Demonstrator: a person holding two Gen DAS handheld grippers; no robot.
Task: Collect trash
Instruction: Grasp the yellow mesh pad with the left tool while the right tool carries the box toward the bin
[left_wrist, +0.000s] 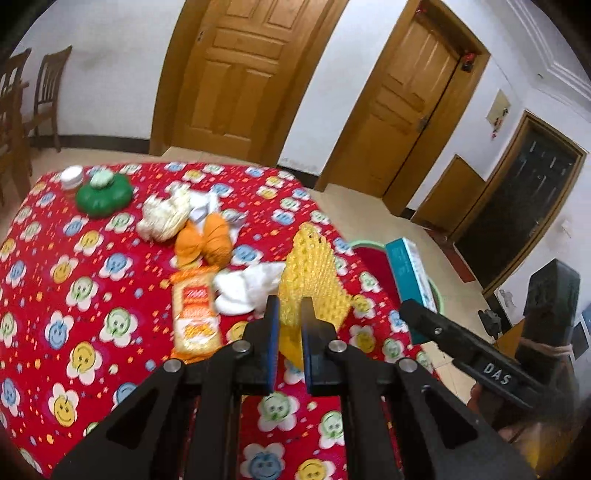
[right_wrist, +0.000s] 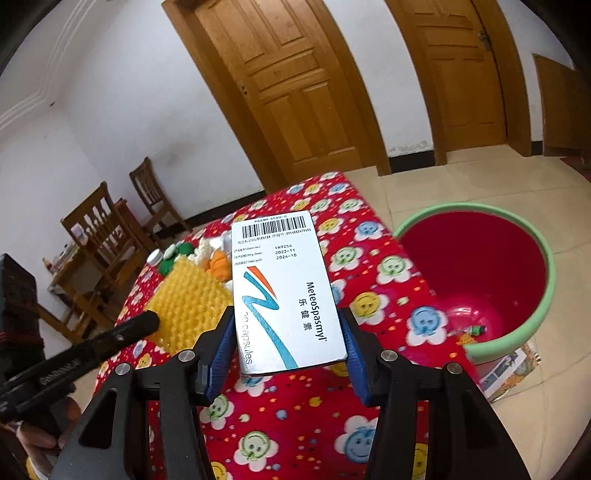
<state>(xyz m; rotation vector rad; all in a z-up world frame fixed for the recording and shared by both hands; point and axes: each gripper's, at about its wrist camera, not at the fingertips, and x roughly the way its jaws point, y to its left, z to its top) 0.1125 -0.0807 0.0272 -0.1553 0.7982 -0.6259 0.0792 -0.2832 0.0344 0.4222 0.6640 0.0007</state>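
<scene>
Right wrist view: a white MeteoSpasmyl capsule box (right_wrist: 286, 291) is clamped between the blue pads of the right hand-held gripper (right_wrist: 288, 345), above the surface's (right_wrist: 295, 406) right edge, near the red bin (right_wrist: 476, 280) on the floor. Left wrist view: the left hand-held gripper (left_wrist: 288, 310) is nearly closed, pinching yellow foam netting (left_wrist: 312, 275) beside crumpled white tissue (left_wrist: 247, 290) and an orange snack wrapper (left_wrist: 194, 314).

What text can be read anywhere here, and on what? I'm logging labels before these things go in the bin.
"MeteoSpasmyl" on the medicine box held by the right gripper.
"乐健素" beside it.
"20 capsules" along its lower edge.
"VN9254", "2023-11", "2026-10" under its barcode; the small field labels and barcode digits are too small to read.
"DAS" on the right gripper's finger.
Print on the orange snack packet: blurred, unreadable.
</scene>
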